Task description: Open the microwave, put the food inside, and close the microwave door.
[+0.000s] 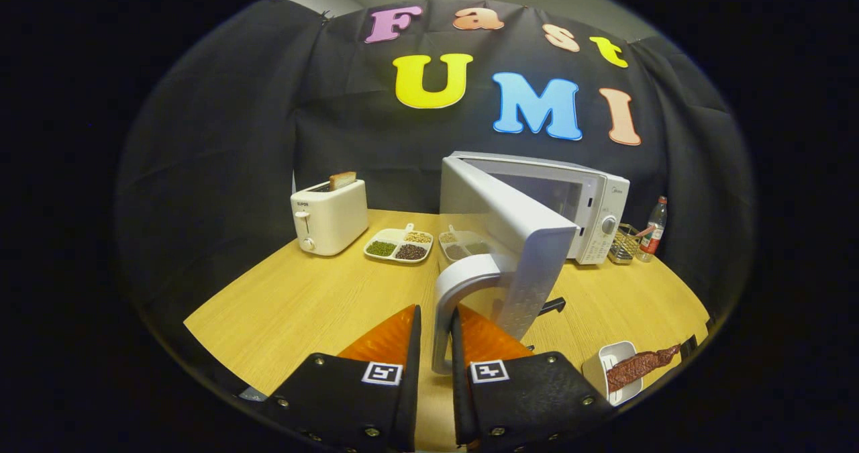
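Your gripper (436, 335) has its two fingers closed in on the handle (448, 305) of the microwave door (510, 238), one finger on each side of the grey bar, pressing it between them. The door stands swung well out from the microwave (590, 205), its inner face turned away from you and its free edge reaching toward your fingers. The white microwave sits at the back of the wooden table (302, 305). In front of the microwave and off to the right of your fingers, near the table's edge, lies the food: a strip of dark red meat (641, 367) resting across a small white dish (607, 366). Left of the microwave is a divided plate of beans (398, 245), and farther left a white toaster (329, 217) with a slice of toast (342, 180) standing in it. Just right of the microwave are a wire basket (625, 245) and a bottle (653, 228).
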A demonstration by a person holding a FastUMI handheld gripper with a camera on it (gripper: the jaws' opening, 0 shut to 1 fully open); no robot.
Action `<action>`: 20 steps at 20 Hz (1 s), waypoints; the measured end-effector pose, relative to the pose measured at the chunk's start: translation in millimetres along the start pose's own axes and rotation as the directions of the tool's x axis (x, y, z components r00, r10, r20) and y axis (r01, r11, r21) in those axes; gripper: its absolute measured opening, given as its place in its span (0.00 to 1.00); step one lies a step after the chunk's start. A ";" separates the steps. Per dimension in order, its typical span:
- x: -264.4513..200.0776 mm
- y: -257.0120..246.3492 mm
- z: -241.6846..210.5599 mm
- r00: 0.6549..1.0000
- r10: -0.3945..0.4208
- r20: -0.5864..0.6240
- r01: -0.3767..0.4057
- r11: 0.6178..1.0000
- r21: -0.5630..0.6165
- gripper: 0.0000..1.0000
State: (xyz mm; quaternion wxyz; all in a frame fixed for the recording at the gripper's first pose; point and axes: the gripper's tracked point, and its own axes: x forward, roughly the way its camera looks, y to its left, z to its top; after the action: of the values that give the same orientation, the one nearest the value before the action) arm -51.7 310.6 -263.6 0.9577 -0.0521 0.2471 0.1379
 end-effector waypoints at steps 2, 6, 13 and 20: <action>-0.1 3.0 -1.2 1.000 -0.003 -0.013 0.003 1.000 0.006 0.23; -3.1 6.6 -1.2 0.999 0.026 -0.046 -0.025 0.999 0.024 0.23; -17.0 9.8 -4.0 0.978 0.197 -0.070 -0.197 0.980 0.012 0.26; -77.9 41.3 29.4 0.876 0.482 0.005 -0.482 0.875 0.048 0.42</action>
State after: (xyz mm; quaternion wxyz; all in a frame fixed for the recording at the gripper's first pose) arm -115.6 336.5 -201.2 0.8933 0.0335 0.2590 0.3658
